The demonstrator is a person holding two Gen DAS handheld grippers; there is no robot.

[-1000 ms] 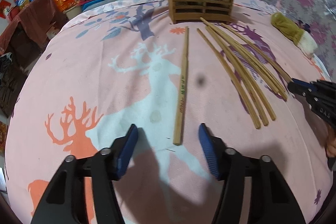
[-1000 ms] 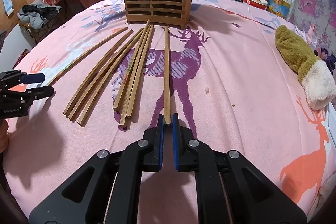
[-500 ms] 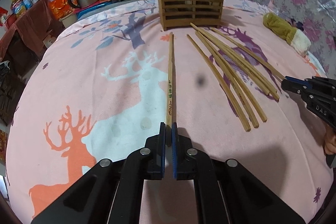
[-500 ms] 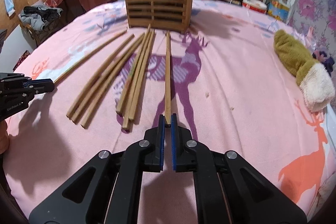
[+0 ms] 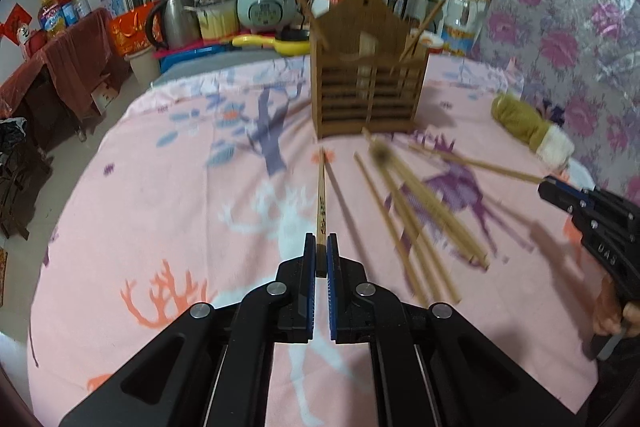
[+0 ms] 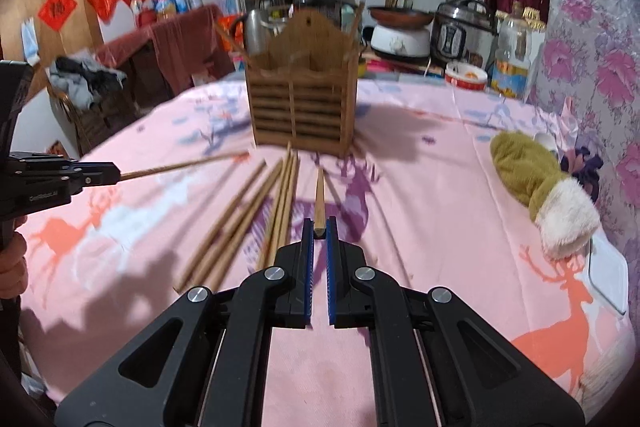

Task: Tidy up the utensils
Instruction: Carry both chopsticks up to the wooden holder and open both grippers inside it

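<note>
Each gripper (image 5: pixel 319 247) level, chopstick-clamped

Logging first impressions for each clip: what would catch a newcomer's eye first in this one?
Each gripper is shut on the near end of one wooden chopstick: the left gripper on a printed chopstick, the right gripper on a plain chopstick. Both point at the slatted wooden utensil holder at the far side of the pink deer-print tablecloth. A loose fan of bare wooden chopsticks lies between the grippers.
</note>
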